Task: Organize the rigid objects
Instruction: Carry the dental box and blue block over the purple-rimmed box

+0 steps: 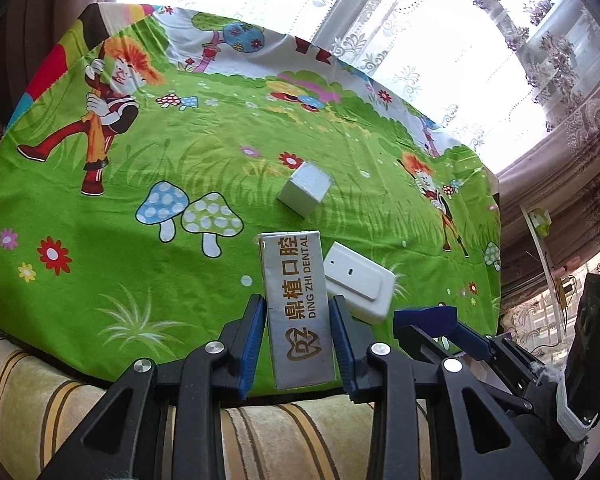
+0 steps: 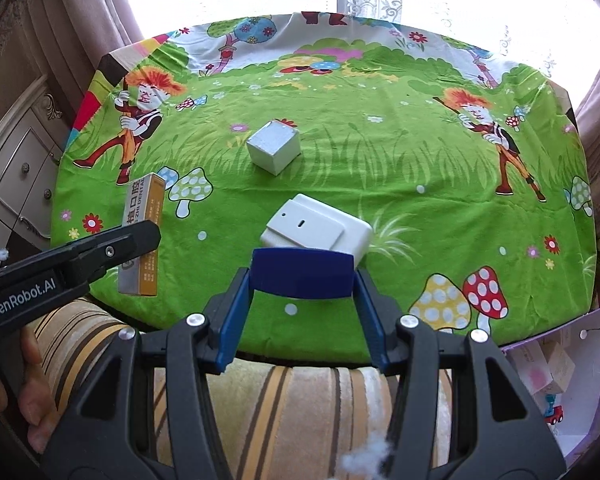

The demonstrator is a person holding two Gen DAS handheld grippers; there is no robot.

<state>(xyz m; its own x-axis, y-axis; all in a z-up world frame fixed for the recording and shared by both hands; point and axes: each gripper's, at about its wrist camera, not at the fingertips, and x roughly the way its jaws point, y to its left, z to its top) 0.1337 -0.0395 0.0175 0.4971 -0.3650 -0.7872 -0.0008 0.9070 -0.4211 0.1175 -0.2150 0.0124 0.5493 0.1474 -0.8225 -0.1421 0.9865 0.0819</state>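
At nine o'clock in the right wrist view, the left gripper (image 2: 140, 240) is reaching in over the cloth's (image 2: 380, 184) near edge, a hand (image 2: 28, 384) showing below its arm. It is gripping a silver and orange box (image 1: 298, 308), its blue pads (image 1: 253, 344) pressing on both long sides; the box is standing up out of the jaws, lifted clear of the cloth and tipping slightly toward eleven o'clock. Toward the centre of the table, at twelve o'clock from the box, a grey cube (image 1: 305, 189) is sitting on the green cloth, well apart from both grippers. Just beside the box at two o'clock, a white flat device (image 1: 358, 282) is lying on the cloth, one corner pointing at the near edge. At three o'clock in the left wrist view, the right gripper (image 2: 302, 312) is holding a dark blue block (image 2: 302, 274) across its fingertips, jaws about half spread with the block spanning the gap. The block is hanging just in front of the white device, hiding its near edge. At five o'clock in the right wrist view, a pale tray (image 2: 592, 364) with small cartons is lying beyond the table's edge.
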